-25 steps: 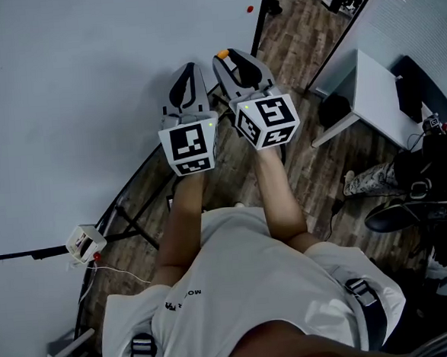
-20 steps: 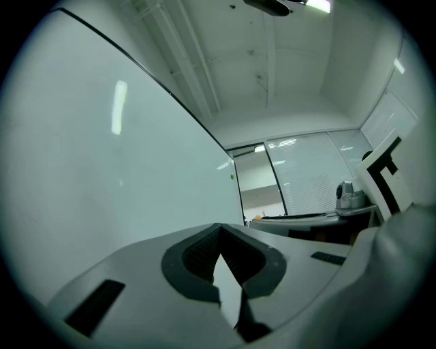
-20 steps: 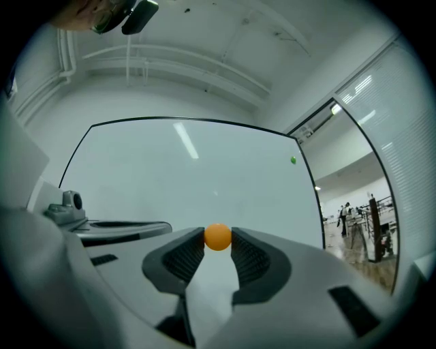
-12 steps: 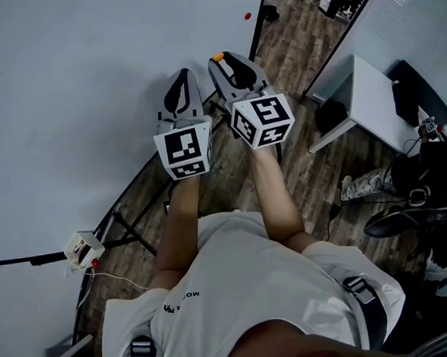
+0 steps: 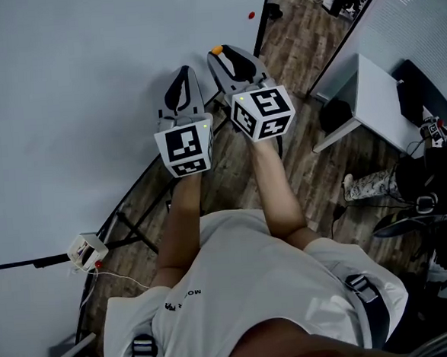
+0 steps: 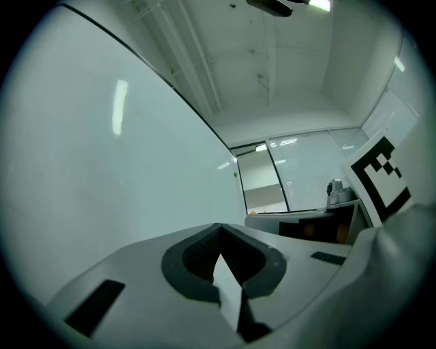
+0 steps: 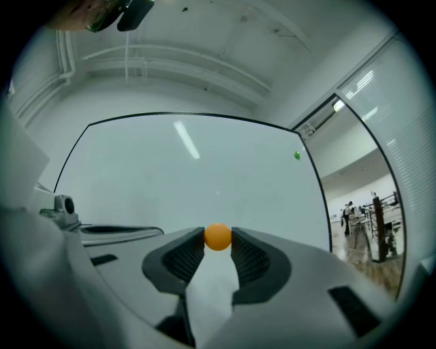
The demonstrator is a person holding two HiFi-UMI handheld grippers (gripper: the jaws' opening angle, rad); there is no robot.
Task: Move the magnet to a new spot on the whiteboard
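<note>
Head view: right gripper (image 5: 221, 55) held the orange magnet (image 5: 216, 51) near the whiteboard (image 5: 87, 84); carrying step, apparently. Left gripper (image 5: 185, 73) alongside, forearms extended.
Left gripper view: jaws together, empty.
Right gripper view: magnet pinched at the jaw tips, facing bare board; pressing it on likely next.

- shirt (image 5: 238, 280): dark print on its front starts with "mo"; the rest is lost in a fold.
- left cube (image 5: 185, 147), on the left gripper (image 5: 184, 71): black-and-white square markers on its faces, a block pattern with no letters.
- right cube (image 5: 262, 112), on the right gripper (image 5: 218, 52): markers of the same kind; part of one shows at the right edge of the left gripper view.
</note>
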